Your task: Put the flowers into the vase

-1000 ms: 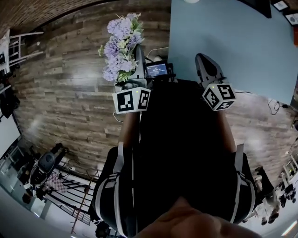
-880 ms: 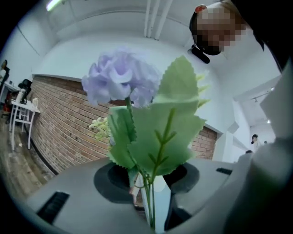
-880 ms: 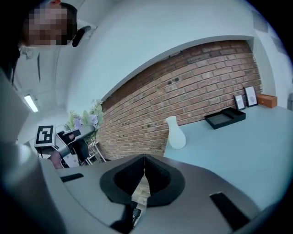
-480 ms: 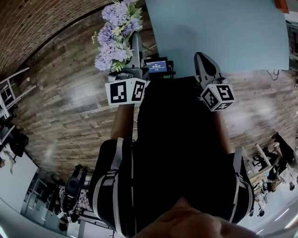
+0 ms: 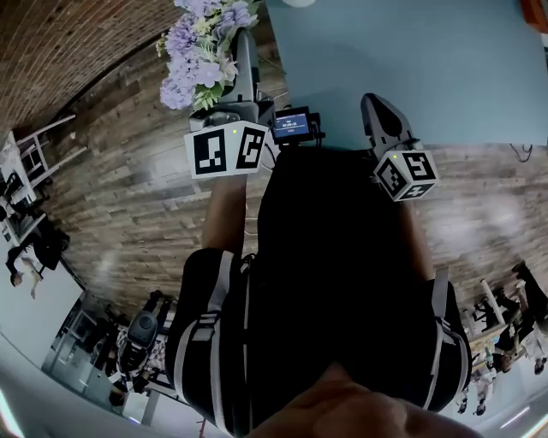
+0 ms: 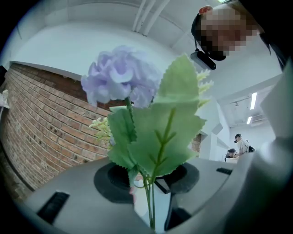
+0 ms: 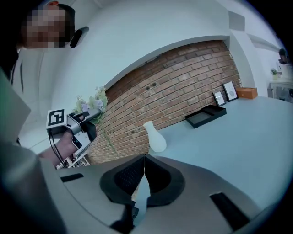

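My left gripper (image 5: 243,47) is shut on the thin green stems of a bunch of lilac artificial flowers (image 5: 199,47), held upright beside the table's near-left corner. In the left gripper view the stems (image 6: 149,201) run up between the jaws of that gripper (image 6: 149,185) to broad green leaves (image 6: 161,132) and a lilac bloom (image 6: 120,75). My right gripper (image 5: 378,107) is shut and empty over the table's near edge; its jaw tips meet (image 7: 144,157). A white vase (image 7: 155,137) stands on the table ahead of it, with the flowers (image 7: 94,103) to its left.
The pale blue table (image 5: 411,60) fills the upper right, and the vase's base (image 5: 300,2) shows at its far edge. A black tray (image 7: 206,116), picture frames (image 7: 226,93) and an orange box (image 7: 247,93) lie along the brick wall. Wooden floor (image 5: 128,197) lies to the left.
My left gripper has carried the flowers up the picture, towards the table's corner. The right gripper has shifted a little along the table's near edge and stays shut.
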A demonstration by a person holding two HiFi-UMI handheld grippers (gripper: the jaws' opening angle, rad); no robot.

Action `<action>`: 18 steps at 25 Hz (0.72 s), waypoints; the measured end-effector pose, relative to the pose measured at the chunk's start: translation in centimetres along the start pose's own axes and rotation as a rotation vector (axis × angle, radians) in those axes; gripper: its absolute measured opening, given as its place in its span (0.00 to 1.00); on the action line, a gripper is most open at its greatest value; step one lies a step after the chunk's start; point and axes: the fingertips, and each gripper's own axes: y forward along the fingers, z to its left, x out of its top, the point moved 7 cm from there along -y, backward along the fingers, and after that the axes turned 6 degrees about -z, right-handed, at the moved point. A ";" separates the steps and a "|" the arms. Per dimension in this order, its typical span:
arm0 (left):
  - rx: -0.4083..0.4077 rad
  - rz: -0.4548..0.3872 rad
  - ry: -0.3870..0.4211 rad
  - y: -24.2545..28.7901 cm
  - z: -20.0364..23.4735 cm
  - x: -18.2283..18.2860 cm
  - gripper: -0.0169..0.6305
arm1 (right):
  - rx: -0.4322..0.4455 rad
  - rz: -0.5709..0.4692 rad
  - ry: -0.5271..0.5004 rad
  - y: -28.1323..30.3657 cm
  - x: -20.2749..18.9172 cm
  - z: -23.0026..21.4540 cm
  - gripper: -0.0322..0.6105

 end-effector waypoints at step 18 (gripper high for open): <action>-0.117 -0.168 0.109 10.2 -2.2 5.7 0.34 | -0.022 -0.004 0.083 1.3 -0.7 -4.4 0.08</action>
